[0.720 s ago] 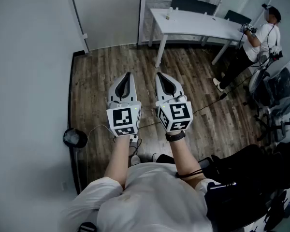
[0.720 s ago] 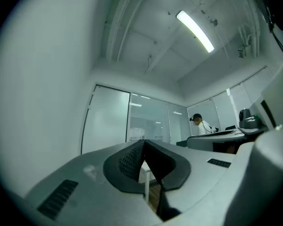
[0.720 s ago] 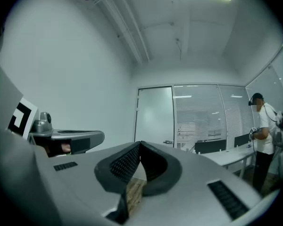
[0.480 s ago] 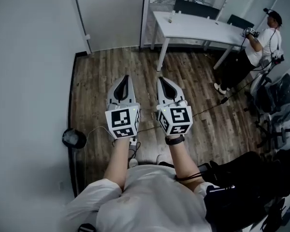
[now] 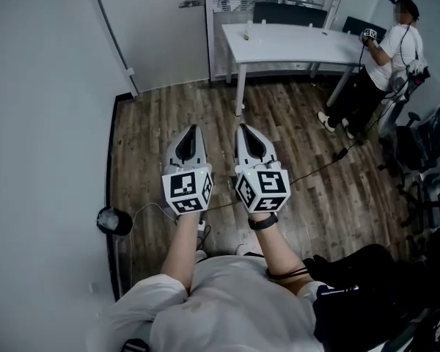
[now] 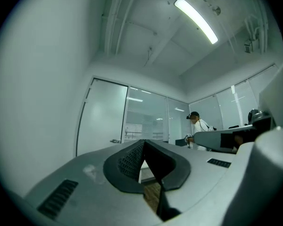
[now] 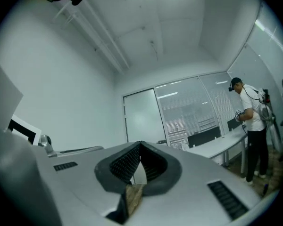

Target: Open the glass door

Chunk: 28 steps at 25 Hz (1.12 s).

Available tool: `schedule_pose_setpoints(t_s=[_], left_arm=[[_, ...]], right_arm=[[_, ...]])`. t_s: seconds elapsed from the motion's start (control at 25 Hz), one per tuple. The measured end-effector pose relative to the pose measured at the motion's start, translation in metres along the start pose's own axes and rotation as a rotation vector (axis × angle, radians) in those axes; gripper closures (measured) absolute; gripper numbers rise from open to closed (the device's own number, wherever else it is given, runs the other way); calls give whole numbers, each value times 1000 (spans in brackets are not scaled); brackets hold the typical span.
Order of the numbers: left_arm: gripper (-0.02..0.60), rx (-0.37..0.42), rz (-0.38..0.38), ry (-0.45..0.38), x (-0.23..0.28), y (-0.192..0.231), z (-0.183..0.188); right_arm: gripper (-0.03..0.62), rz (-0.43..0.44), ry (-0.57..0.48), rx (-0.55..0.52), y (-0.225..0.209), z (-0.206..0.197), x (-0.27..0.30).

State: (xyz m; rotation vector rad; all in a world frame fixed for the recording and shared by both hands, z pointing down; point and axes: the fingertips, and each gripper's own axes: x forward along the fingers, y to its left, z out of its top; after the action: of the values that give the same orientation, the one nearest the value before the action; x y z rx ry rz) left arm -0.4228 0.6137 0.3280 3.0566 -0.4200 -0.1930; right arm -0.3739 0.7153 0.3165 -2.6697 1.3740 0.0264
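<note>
Approach step, likely: left gripper (image 5: 191, 128) and right gripper (image 5: 242, 127) jaws clenched empty, glass door (image 5: 161, 39) handle (image 5: 192, 4) well apart at 12 o'clock; next walk closer.

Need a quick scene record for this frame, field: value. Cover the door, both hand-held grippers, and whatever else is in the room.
door: glass door, appears shut
handle: handle near the door's right edge, untouched
left: left hand-held gripper, jaws together, empty
right: right hand-held gripper, jaws together, empty, beside the left
gap: both well short of the door, over wood floor
furniture: white table, right of door
bystander: person at the table's right end
</note>
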Motion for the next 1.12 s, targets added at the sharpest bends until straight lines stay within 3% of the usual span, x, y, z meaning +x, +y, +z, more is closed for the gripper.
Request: schedule_pose_setpoints(t_s=[0.16,0.28,0.4,0.48,0.6,0.72,0.84,0.96,1.12], left_arm=[[578,9,21,-69,15,-39,5],[578,55,22,-49,29,-58,3],[578,72,33,-18,42,-55,0],[578,72,50,-29,54,-45,2],[578,74,83,-21,81,-16,-4],[578,49,111,1,111,22,-14],[578,26,142,-42,132,73,3],[578,10,169,-68,140,128,7],[578,-34,186,-23,162,198,-21]], right_arm=[[591,3,-10,-37,-43,9,-11],[592,5,20,-16,-71,3,-3],[592,31,44,46,-82,-6,12],[591,58,6,32,-83,1,23],[592,118,-46,-27,-72,6,56],[592,152,-20,-36,-60,-6,106],[592,200,-31,-75,-29,1,157],[591,199,-45,-83,0,-7,201],[591,203,-1,-64,29,-40,269]])
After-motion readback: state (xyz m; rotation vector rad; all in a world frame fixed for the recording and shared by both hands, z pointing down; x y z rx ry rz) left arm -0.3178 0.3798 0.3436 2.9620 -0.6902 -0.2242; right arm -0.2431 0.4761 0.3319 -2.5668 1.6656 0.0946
